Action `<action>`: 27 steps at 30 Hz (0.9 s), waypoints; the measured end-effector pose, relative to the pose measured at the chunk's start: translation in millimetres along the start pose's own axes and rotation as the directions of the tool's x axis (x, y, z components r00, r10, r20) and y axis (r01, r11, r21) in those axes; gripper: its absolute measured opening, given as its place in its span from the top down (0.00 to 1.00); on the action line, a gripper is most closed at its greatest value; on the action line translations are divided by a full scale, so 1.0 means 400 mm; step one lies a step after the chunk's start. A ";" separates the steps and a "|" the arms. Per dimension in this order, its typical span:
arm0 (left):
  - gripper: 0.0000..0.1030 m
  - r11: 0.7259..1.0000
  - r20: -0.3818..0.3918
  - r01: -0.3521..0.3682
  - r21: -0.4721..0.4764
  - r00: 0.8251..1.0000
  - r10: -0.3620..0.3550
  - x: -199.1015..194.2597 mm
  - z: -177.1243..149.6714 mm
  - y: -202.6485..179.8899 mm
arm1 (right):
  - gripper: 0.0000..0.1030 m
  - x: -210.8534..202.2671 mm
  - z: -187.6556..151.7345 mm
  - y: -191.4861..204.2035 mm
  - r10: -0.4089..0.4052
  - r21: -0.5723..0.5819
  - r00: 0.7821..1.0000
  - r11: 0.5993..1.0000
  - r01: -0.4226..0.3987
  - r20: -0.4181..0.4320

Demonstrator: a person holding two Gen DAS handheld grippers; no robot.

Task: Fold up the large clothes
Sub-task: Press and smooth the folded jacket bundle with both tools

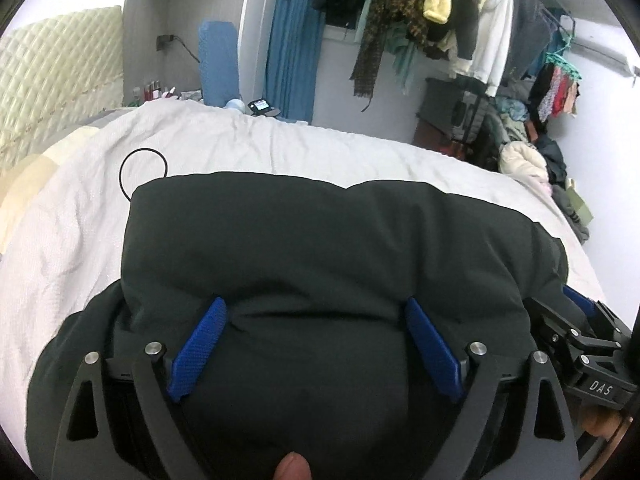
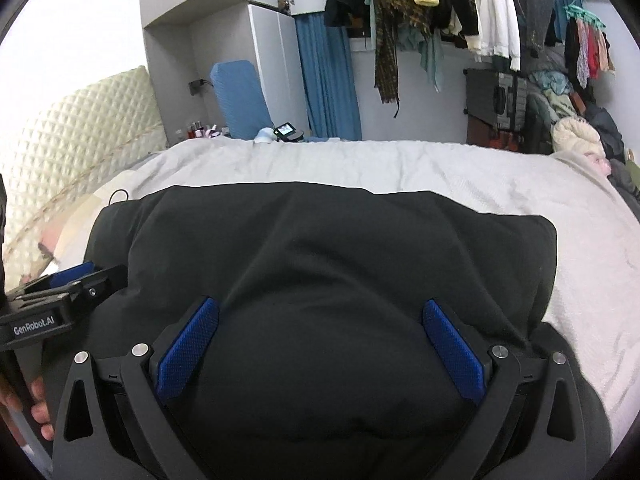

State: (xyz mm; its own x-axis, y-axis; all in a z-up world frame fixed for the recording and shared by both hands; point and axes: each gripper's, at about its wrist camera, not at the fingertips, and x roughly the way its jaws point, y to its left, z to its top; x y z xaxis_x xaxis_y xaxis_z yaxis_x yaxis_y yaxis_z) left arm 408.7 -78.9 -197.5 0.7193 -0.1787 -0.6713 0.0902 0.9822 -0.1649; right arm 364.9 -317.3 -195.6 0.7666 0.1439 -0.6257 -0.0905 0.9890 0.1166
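Observation:
A large black padded garment (image 1: pixel 320 240) lies folded into a thick bundle on the white bed; it also shows in the right wrist view (image 2: pixel 320 248). My left gripper (image 1: pixel 316 316) is open, its blue fingers (image 1: pixel 200 344) wide apart and resting on the near part of the bundle. My right gripper (image 2: pixel 320 320) is open too, blue fingers (image 2: pixel 452 352) spread on the same bundle, to the right of the left one. Each gripper shows at the edge of the other's view. Neither holds cloth.
The white bedspread (image 1: pixel 280 148) surrounds the garment. A thin black cord loop (image 1: pixel 142 168) lies at the garment's far left corner. A quilted headboard (image 1: pixel 52 76) stands left. Hanging clothes (image 1: pixel 420 12) and a clothes pile (image 1: pixel 520 152) fill the far right.

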 end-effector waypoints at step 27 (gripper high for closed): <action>0.02 0.997 -0.001 -0.078 -0.011 0.997 0.078 0.005 -0.050 0.147 | 0.00 -0.035 -0.074 -0.189 -0.044 0.068 0.998 0.997 0.046 -0.036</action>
State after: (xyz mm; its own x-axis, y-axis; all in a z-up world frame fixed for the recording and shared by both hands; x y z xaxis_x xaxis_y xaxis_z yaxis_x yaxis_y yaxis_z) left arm 401.6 -22.7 -223.1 0.7234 -0.1021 -0.6829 0.0262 0.9924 -0.1205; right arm 342.4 -393.2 -218.5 0.7467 0.1016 -0.6574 -0.0113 0.9901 0.1402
